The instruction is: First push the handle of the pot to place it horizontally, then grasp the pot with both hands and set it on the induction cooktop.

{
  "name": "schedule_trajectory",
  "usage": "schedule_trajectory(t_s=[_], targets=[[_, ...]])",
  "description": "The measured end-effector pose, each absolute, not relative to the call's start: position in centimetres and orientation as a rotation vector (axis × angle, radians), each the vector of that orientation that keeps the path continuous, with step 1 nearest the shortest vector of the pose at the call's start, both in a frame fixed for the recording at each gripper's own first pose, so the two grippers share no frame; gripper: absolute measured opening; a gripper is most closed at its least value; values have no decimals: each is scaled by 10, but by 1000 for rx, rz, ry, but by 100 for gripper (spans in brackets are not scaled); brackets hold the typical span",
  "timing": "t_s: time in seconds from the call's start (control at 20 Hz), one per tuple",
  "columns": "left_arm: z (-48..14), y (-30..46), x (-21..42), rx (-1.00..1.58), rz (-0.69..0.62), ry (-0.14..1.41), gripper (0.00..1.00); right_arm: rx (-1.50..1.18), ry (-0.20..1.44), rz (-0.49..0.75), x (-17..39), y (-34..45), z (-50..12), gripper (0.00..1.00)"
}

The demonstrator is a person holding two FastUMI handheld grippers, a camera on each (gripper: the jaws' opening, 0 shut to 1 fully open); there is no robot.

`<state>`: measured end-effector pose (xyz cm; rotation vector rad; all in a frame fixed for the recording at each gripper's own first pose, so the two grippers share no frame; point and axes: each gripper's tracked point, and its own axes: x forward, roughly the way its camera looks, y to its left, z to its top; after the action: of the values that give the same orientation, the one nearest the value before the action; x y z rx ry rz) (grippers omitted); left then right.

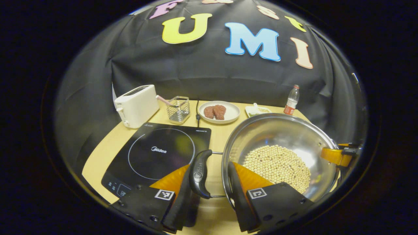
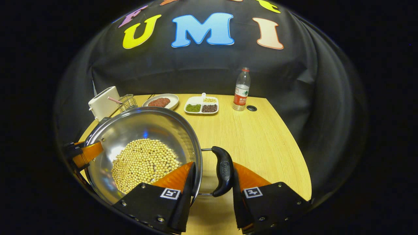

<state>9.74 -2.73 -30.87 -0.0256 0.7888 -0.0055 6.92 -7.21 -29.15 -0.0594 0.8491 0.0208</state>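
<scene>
A steel pot (image 1: 277,130) (image 2: 140,124) holding soybeans (image 1: 277,164) (image 2: 143,160) sits just right of the black induction cooktop (image 1: 160,153). Both black side handles lie level. My left gripper (image 1: 210,165) clamps the left handle (image 1: 200,173), one finger outside it and the other inside the rim against the wall. My right gripper (image 2: 214,163) grips the right handle (image 2: 223,169) the same way. The left gripper (image 2: 85,153) also appears across the pot in the right gripper view, and the right gripper (image 1: 338,155) in the left gripper view. Whether the pot rests on the table or hangs above it is unclear.
Along the back of the wooden table (image 2: 261,140) stand a white toaster (image 1: 137,104), a wire basket (image 1: 179,109), a plate of meat (image 1: 218,112), a divided dish of beans (image 2: 201,105) and a water bottle (image 2: 241,89). Bare table lies right of the pot.
</scene>
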Motion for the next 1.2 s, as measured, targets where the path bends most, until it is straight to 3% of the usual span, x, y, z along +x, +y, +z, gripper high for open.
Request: schedule_trajectory(t_s=[0.2,0.25,0.55,0.75,0.85,1.15,1.2], targets=[[-307,22,98,-5,-30,790,67,-34,862,1,60,-26,-293,55],[-308,34,98,-7,-32,789,71,-32,862,-4,59,-12,-293,55],[-312,113,117,-5,-36,781,63,-26,855,-23,67,63,-293,56],[-319,154,129,10,-38,795,67,-16,873,-32,74,103,-303,56],[-321,172,136,8,-35,797,63,-14,875,-34,79,119,-305,56],[-334,218,156,0,-12,806,71,-13,892,-26,100,159,-317,56],[-338,224,159,2,-7,808,67,-10,895,-23,104,165,-319,56]])
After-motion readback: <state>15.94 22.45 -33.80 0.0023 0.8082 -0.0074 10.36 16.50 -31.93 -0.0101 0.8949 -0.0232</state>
